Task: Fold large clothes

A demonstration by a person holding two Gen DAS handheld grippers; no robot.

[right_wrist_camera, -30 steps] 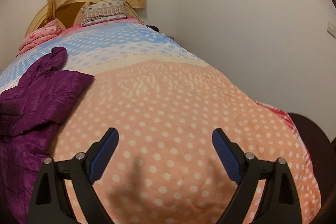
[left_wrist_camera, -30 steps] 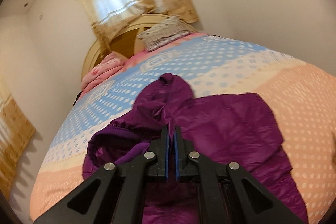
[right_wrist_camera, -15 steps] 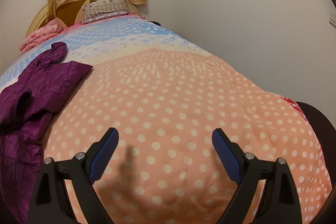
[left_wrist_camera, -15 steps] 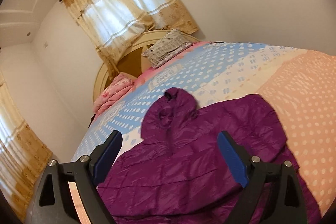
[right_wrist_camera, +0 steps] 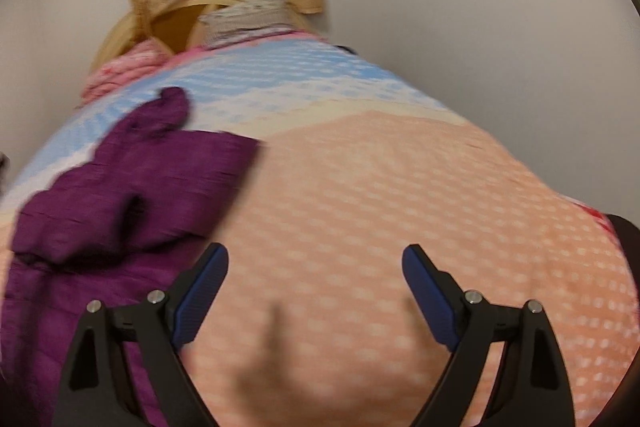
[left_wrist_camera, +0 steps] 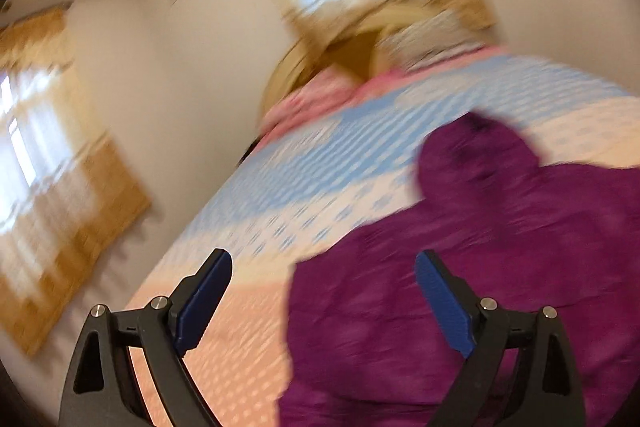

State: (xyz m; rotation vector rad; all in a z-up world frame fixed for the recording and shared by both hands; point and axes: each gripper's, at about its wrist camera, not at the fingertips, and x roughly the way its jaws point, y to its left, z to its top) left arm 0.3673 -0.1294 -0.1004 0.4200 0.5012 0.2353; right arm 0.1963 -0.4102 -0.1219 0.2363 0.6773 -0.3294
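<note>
Left wrist view: the left gripper (left_wrist_camera: 323, 301) is held wide and empty over the purple hooded jacket (left_wrist_camera: 480, 267) just ahead-right on the bed (left_wrist_camera: 320, 171) (between folds, seemingly), while the right gripper (right_wrist_camera: 315, 297), nothing between its closing jaws, must next be brought left onto the jacket.

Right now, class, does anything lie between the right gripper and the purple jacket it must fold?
Nothing visible does. The right gripper, jaws closing on nothing, hangs over bare dotted bedspread; the purple jacket lies just to its left, with only open bedspread between them.
</note>
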